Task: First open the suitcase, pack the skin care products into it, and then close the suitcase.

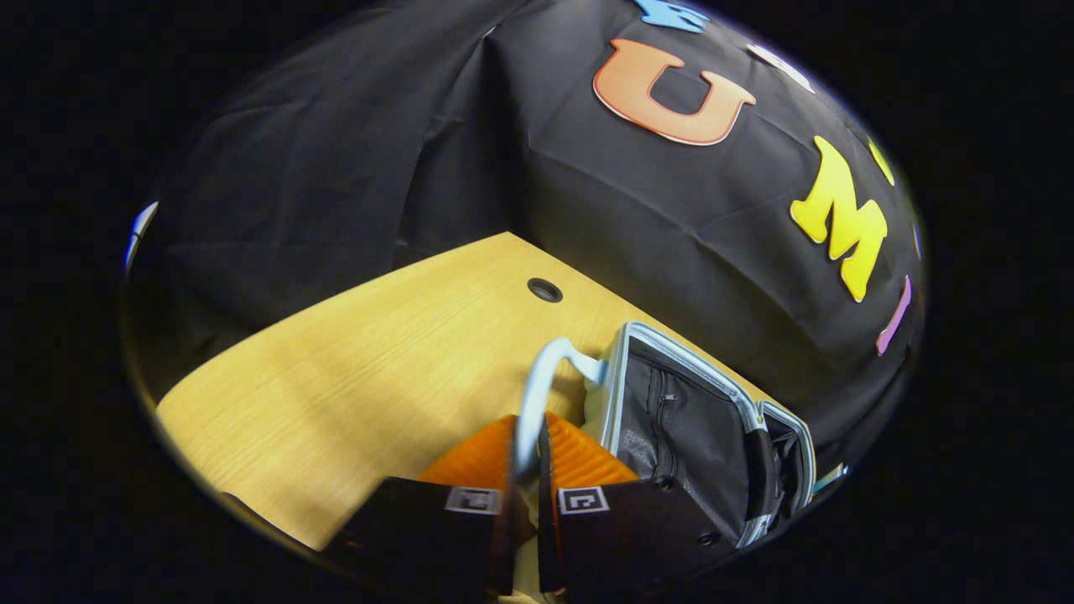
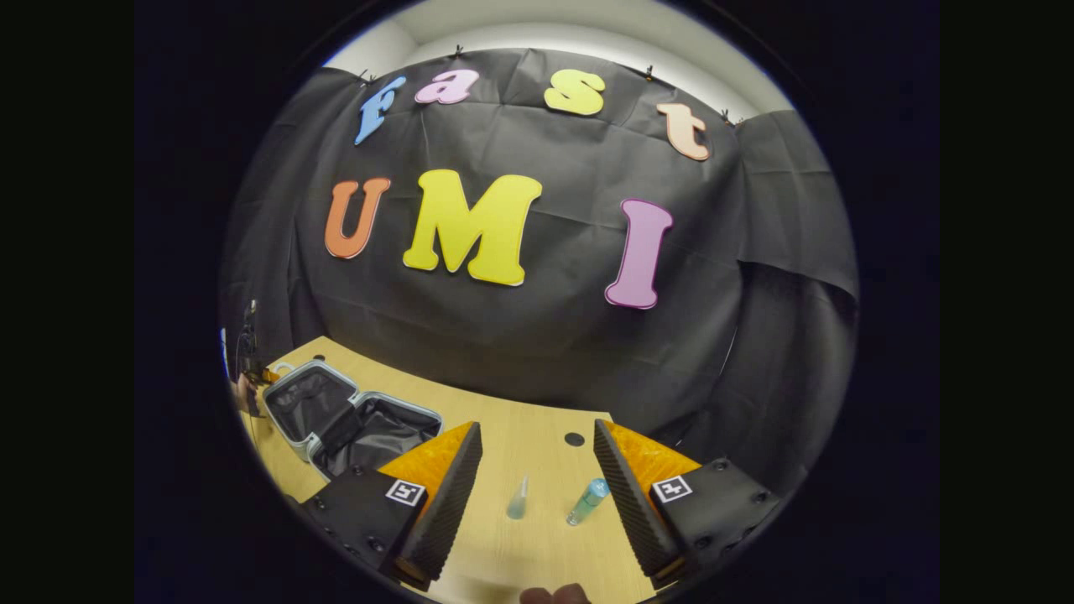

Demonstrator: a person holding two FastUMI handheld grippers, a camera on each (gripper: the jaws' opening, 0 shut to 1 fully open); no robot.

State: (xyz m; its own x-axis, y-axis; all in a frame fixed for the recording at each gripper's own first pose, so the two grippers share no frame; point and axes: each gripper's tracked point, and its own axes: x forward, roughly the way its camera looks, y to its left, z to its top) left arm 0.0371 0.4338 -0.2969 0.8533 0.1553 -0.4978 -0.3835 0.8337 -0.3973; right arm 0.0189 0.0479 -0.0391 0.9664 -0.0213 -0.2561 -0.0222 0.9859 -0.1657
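The small suitcase (image 2: pixel 352 419) lies open on the wooden table (image 2: pixel 537 537), showing its light blue rim and black lining. My left gripper (image 1: pixel 527 436) is shut on its pale blue handle (image 1: pixel 541 377) and holds the lid (image 1: pixel 680 419) up. In the right gripper view, that gripper (image 2: pixel 249 369) and a hand are at the lid's far left edge. My right gripper (image 2: pixel 537 426) hangs open above the table, right of the suitcase. Between its fingers, down on the table, lie a small clear bottle (image 2: pixel 518 499) and a teal bottle (image 2: pixel 586 502).
A round cable hole (image 1: pixel 544 290) sits in the table near the back edge, also seen as the hole (image 2: pixel 574 439) beyond the bottles. Black cloth walls close in behind and to both sides. Bare tabletop (image 1: pixel 352 377) stretches left of the suitcase.
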